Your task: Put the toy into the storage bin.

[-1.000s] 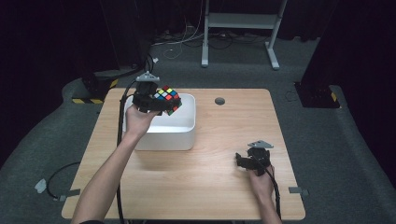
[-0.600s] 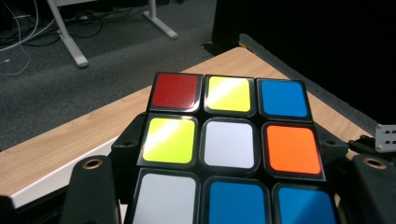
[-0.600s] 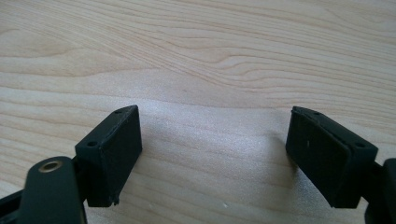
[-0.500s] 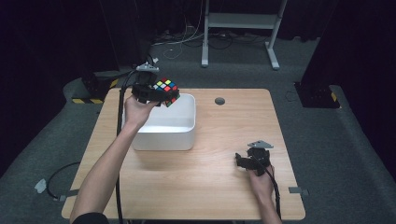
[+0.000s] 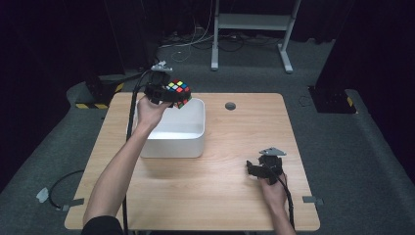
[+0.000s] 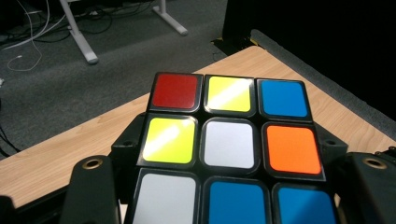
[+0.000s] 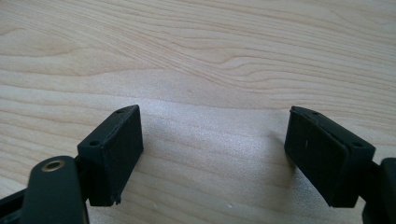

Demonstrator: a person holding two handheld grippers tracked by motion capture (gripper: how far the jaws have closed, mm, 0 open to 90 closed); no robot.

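Left hand-held gripper (image 5: 171, 94) clamped on puzzle cube (image 5: 178, 92), held above white bin's (image 5: 195, 142) far-left corner, probably not yet released. Right hand-held gripper (image 5: 258, 169), jaws apart, idle nr desk's (image 5: 225, 196) right edge.

Heads up: in your left gripper view the cube (image 6: 229, 154) runs off the bottom edge, so its lowest row is cut short and its sides sit hidden against the jaws. From the high view, your left hand (image 5: 149, 110) covers the bin's (image 5: 188, 142) far left corner.
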